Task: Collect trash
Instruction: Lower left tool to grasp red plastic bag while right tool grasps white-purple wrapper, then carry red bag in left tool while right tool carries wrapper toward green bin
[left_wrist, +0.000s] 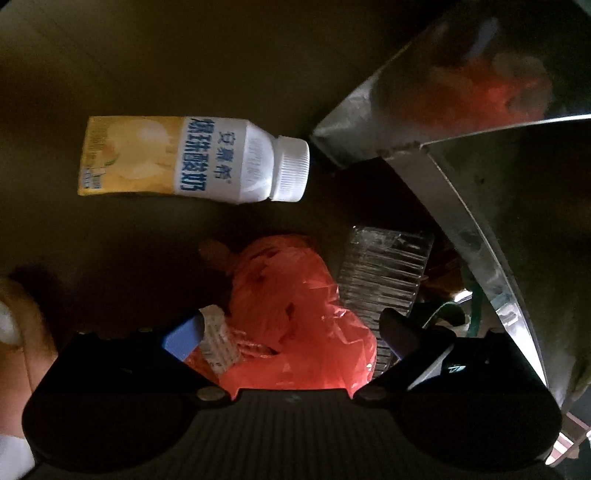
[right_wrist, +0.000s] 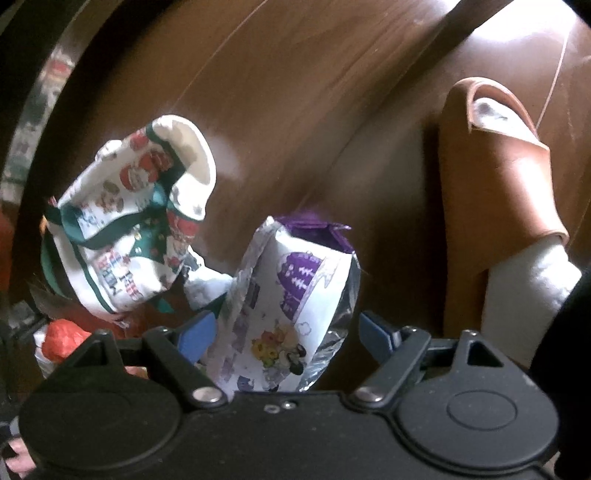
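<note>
In the left wrist view a red plastic bag (left_wrist: 295, 314) lies crumpled between the wide-apart fingers of my left gripper (left_wrist: 291, 334), which is open. A scrap of white paper (left_wrist: 221, 341) sits against the left blue pad (left_wrist: 184, 336). Beyond, a white and yellow yogurt bottle (left_wrist: 195, 160) lies on its side on the dark floor. A clear ribbed plastic tray (left_wrist: 384, 273) rests right of the bag. In the right wrist view a white and purple foil wrapper (right_wrist: 291, 306) stands between the fingers of my right gripper (right_wrist: 286, 332), near the left pad with a gap on the right; this gripper is open.
A shiny metal bin wall (left_wrist: 461, 177) rises at the right of the left wrist view, and a hand (left_wrist: 22, 332) shows at the left edge. On the brown wood floor (right_wrist: 295, 92) are a Christmas-print paper bag (right_wrist: 125, 221), a brown slipper on a white-socked foot (right_wrist: 509, 177) and more red plastic (right_wrist: 61, 339).
</note>
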